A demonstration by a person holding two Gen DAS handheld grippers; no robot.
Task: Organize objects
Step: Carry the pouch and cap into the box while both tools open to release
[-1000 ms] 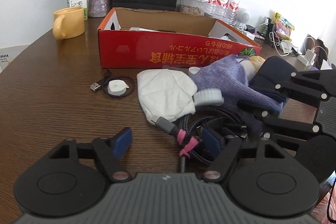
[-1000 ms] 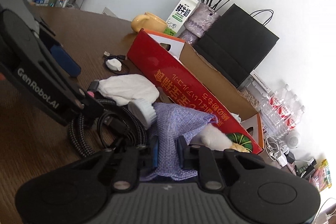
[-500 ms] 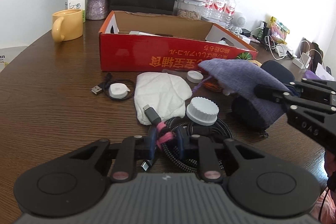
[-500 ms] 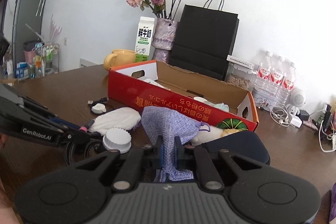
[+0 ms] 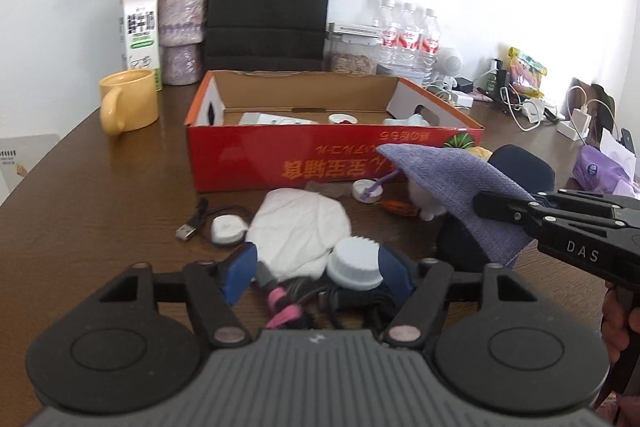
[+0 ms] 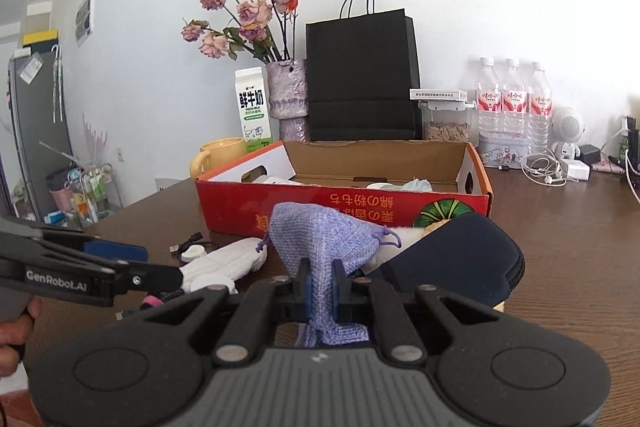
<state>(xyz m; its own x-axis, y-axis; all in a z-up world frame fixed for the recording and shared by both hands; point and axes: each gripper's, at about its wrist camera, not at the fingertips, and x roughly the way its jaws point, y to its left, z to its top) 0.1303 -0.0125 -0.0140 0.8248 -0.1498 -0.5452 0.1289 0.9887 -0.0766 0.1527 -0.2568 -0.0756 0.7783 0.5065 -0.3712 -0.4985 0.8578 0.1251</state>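
My right gripper [image 6: 320, 287] is shut on a purple woven pouch [image 6: 320, 235], holding it above the table in front of the red cardboard box [image 6: 320, 199]. From the left wrist, the pouch [image 5: 452, 179] hangs from the right gripper [image 5: 492, 207] at the right. My left gripper [image 5: 318, 273] sits low over the table with its jaws opening. A white ribbed cap [image 5: 354, 263] and a black braided cable [image 5: 296, 291] with a pink tie lie between them, and the pads do not press on either. The open box [image 5: 320, 159] holds a few small items.
A white cloth [image 5: 300, 223], a white charger puck [image 5: 228, 229] and a dark blue case [image 5: 520, 167] lie in front of the box. Behind it stand a yellow mug [image 5: 128, 103], a milk carton [image 5: 140, 31], a black paper bag [image 5: 272, 7] and water bottles [image 5: 408, 35].
My left jaws closed on the cable's pink tie half a second ago and have now spread apart again. The right gripper has rolled level and lifted the pouch off the pile.
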